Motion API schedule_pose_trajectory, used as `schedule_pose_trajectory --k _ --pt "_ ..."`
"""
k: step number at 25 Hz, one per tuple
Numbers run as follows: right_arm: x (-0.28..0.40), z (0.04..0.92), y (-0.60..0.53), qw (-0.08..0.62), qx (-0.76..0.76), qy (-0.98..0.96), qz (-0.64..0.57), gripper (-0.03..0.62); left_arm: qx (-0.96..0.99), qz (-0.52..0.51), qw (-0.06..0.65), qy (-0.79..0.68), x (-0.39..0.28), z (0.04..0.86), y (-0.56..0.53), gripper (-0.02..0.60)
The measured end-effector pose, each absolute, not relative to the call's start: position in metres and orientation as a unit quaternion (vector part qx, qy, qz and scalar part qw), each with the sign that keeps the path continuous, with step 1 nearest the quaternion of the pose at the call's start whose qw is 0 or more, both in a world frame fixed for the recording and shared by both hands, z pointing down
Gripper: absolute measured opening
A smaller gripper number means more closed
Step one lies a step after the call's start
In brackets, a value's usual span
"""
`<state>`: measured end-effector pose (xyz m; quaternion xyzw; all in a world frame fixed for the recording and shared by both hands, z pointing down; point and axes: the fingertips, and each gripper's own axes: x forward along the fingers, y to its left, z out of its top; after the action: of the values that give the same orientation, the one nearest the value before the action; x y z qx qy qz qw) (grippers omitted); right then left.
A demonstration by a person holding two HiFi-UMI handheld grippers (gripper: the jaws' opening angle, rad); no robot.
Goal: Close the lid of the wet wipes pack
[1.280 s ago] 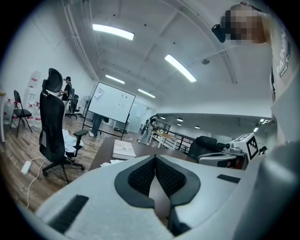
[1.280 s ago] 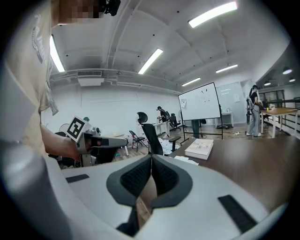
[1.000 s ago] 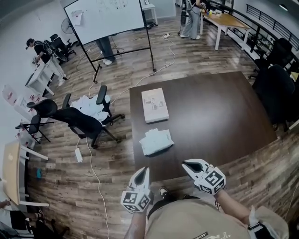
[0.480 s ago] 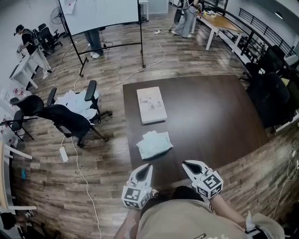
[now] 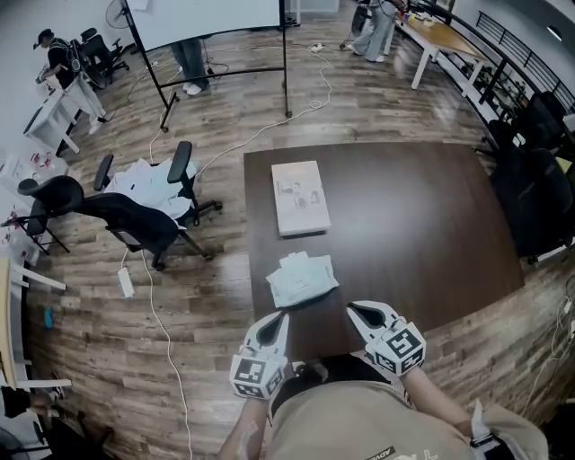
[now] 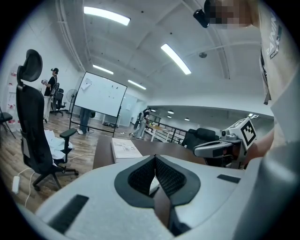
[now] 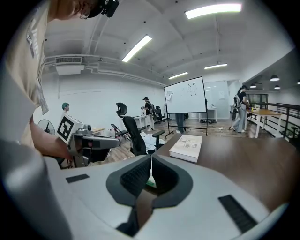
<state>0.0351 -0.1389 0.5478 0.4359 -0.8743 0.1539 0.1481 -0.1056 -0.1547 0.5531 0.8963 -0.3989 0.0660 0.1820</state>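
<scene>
The wet wipes pack (image 5: 303,278) lies on the dark brown table (image 5: 422,225), close to its near edge and toward its left side. It is a white, somewhat crumpled packet. Its lid is too small to make out from the head view, so I cannot tell whether it is open. Both hand-held grippers are held at the near edge of the table, pointing away from the person toward the pack. The left gripper (image 5: 280,317) has its tip just short of the pack's near left corner, near it but apparently not touching. The right gripper (image 5: 353,309) sits to the right of the pack's near right corner, a little further off. The pack therefore lies just beyond and between the two tips. In each gripper's own view the jaws are pressed together at the tips and grip nothing. Only a sliver of white shows through the hollow behind the pads, where the pack lies on the table beyond. Farther along the table, in line with the pack, rests a flat white book (image 5: 300,198), well apart from the pack. On the wooden floor to the left stands a black office chair (image 5: 135,225), and a whiteboard (image 5: 207,13) stands at the far side of the room.
</scene>
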Motion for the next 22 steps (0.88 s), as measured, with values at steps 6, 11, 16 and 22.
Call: schedule_pose_trajectory --k 6,11,16,22 --pt "0.052 0.549 -0.176 0.129 0.399 -0.896 0.147 0.015 0.879 0.08 0.183 -0.433 -0.09 0.549 -0.179 0.009" --pt "0.072 0.57 -0.2 0.145 0.389 -0.897 0.154 0.015 0.866 0.098 0.187 -0.453 -0.075 0.551 -0.203 0.009" --pt "0.079 0.597 -0.225 0.164 0.361 -0.901 0.174 0.015 0.848 0.075 0.21 -0.481 -0.068 0.55 -0.217 0.009" --pt "0.059 0.629 -0.245 0.193 0.327 -0.904 0.196 0.016 0.835 0.11 0.223 -0.49 -0.077 0.583 -0.213 0.009"
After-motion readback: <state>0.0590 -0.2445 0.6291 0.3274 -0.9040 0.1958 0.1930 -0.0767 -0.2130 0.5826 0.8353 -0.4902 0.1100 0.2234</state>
